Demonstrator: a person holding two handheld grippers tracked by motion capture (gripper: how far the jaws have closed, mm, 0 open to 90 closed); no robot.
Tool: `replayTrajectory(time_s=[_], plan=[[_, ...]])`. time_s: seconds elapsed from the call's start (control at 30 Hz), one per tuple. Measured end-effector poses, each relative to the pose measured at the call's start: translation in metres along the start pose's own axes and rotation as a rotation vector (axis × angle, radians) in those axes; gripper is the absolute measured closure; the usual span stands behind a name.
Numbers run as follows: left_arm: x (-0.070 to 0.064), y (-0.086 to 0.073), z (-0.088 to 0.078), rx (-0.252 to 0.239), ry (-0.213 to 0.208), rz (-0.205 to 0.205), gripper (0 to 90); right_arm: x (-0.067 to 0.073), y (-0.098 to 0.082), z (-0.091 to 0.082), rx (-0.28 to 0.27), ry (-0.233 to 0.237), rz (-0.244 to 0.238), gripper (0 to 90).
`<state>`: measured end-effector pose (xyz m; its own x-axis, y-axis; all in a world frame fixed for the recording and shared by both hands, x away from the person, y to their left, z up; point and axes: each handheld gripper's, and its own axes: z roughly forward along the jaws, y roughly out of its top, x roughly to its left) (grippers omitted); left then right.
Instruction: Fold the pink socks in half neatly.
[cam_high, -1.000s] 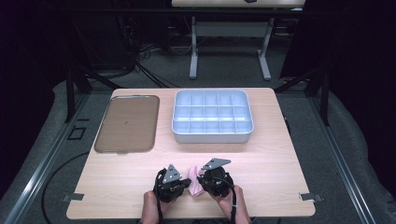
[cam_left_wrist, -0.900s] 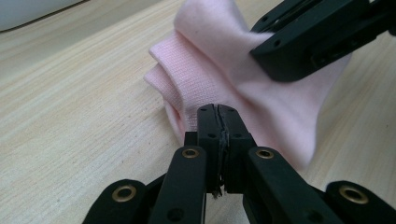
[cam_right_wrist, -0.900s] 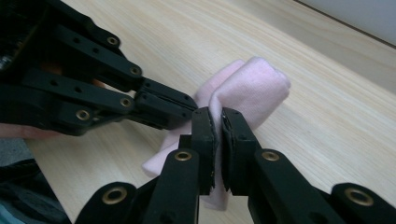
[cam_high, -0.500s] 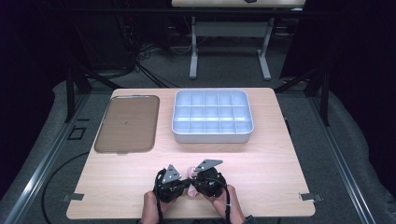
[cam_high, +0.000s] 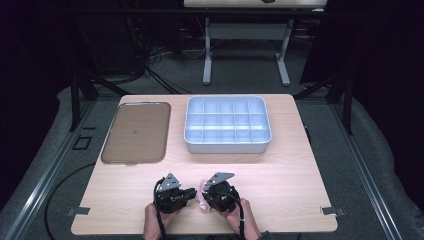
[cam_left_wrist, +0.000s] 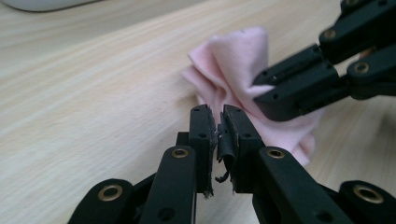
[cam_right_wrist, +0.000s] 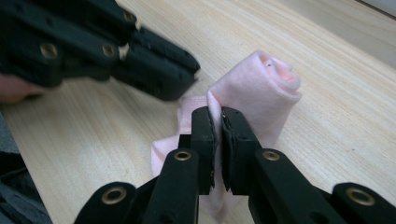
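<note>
A crumpled pink cloth (cam_high: 202, 189) lies near the table's front edge between my two grippers. In the right gripper view one end of the cloth (cam_right_wrist: 261, 88) is rolled up, and my right gripper (cam_right_wrist: 218, 114) is shut on a fold of it. My right gripper (cam_high: 209, 194) reaches the cloth from the right. My left gripper (cam_high: 190, 192) sits just left of the cloth. Its jaws have just been opening. In the left gripper view a narrow gap separates its jaws (cam_left_wrist: 218, 112), with nothing between them, and the cloth (cam_left_wrist: 233, 60) lies just beyond the tips.
A flat brown tray (cam_high: 135, 132) lies at the back left. A pale grey bin (cam_high: 227, 146) divided into several compartments stands at the back middle. Bare wooden tabletop (cam_high: 300, 180) stretches to the right of the hands.
My left gripper has drawn a little to the left, off the pink cloth, and its jaws have parted slightly. The right gripper keeps its hold and has hardly moved.
</note>
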<state>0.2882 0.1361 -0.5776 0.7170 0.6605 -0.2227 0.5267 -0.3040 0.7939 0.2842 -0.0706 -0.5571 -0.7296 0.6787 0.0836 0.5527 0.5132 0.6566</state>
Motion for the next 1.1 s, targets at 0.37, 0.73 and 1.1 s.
replayTrajectory(time_s=[0.37,0.73,1.1], plan=[[-0.010,0.035,0.009,-0.002,-0.039,0.089,75.0,0.002,0.000,0.003,0.004,-0.009,-0.010,84.2],[-0.006,0.036,0.036,0.083,0.034,0.111,79.5,0.008,-0.002,0.003,-0.004,-0.040,-0.071,83.2],[-0.010,0.034,0.038,0.093,0.077,0.138,83.2,0.009,-0.002,-0.001,-0.024,-0.009,-0.068,70.6]])
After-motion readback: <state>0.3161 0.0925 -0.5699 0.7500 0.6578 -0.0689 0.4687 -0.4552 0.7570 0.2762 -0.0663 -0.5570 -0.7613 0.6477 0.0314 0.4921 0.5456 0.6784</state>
